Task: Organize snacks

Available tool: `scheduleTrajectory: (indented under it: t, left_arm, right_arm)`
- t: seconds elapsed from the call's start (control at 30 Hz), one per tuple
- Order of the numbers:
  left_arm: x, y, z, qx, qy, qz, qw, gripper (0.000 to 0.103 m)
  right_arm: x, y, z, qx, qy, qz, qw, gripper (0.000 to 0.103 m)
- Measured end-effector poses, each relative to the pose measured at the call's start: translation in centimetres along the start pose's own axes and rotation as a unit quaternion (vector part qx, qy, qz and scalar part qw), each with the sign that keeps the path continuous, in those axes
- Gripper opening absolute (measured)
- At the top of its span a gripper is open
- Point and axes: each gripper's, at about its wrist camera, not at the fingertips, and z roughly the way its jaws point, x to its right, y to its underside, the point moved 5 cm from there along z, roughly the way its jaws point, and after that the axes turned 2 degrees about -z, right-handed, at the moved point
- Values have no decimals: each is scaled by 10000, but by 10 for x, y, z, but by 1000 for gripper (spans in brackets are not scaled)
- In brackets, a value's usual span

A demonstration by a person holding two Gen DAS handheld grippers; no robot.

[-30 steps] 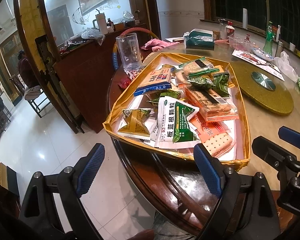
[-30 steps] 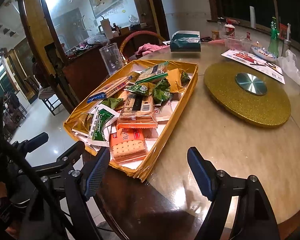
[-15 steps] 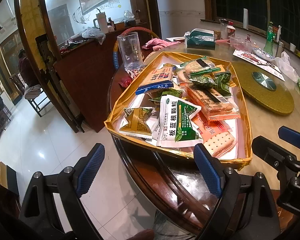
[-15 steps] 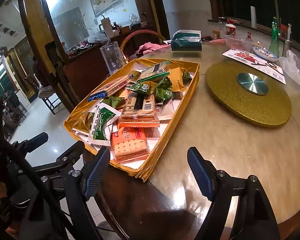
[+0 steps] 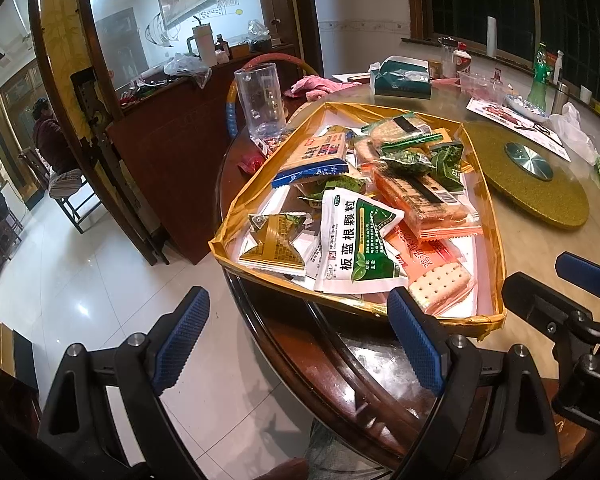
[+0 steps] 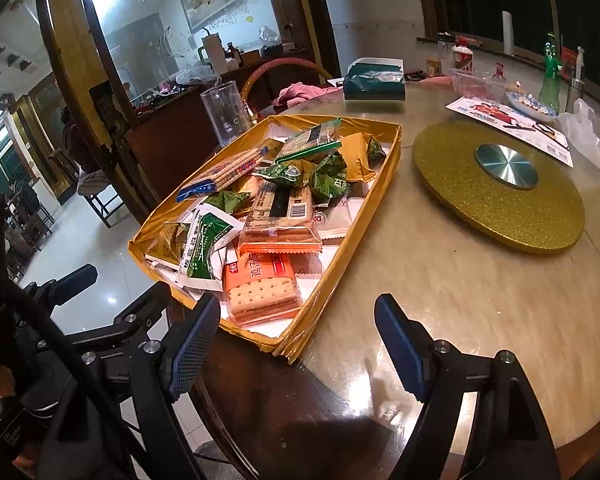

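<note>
A gold tray (image 5: pixel 496 216) (image 6: pixel 356 240) full of mixed snack packets stands at the near edge of the round table. Nearest me lie an orange cracker pack (image 5: pixel 438 284) (image 6: pixel 262 286), a white and green sachet (image 5: pixel 352 244) (image 6: pixel 206 244) and a gold wrapped snack (image 5: pixel 274 242). A long orange biscuit pack (image 5: pixel 420 200) (image 6: pixel 280 216) and green candies (image 6: pixel 328 178) lie further in. My left gripper (image 5: pixel 296 336) is open and empty, just short of the tray's near edge. My right gripper (image 6: pixel 296 344) is open and empty at the tray's near right corner.
A gold turntable (image 6: pixel 496 184) (image 5: pixel 532 172) lies right of the tray. A clear glass (image 5: pixel 260 100) (image 6: pixel 224 112) stands at the tray's far left. A green box (image 6: pixel 374 80), bottles, a bowl and a leaflet (image 6: pixel 508 120) sit at the back. White floor tiles (image 5: pixel 80 280) lie left.
Both grippers have edged slightly closer to the tray, which sits a little lower and larger in view. Both stay open and empty.
</note>
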Motion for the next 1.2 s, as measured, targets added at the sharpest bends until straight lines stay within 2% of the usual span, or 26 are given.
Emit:
scheduleTrajectory:
  t: [1.2]
  left_arm:
    - [-1,-3,11,68,59,-57,9999,90]
  right_arm:
    - [-4,-4,10,-66,48,-81,9999,80]
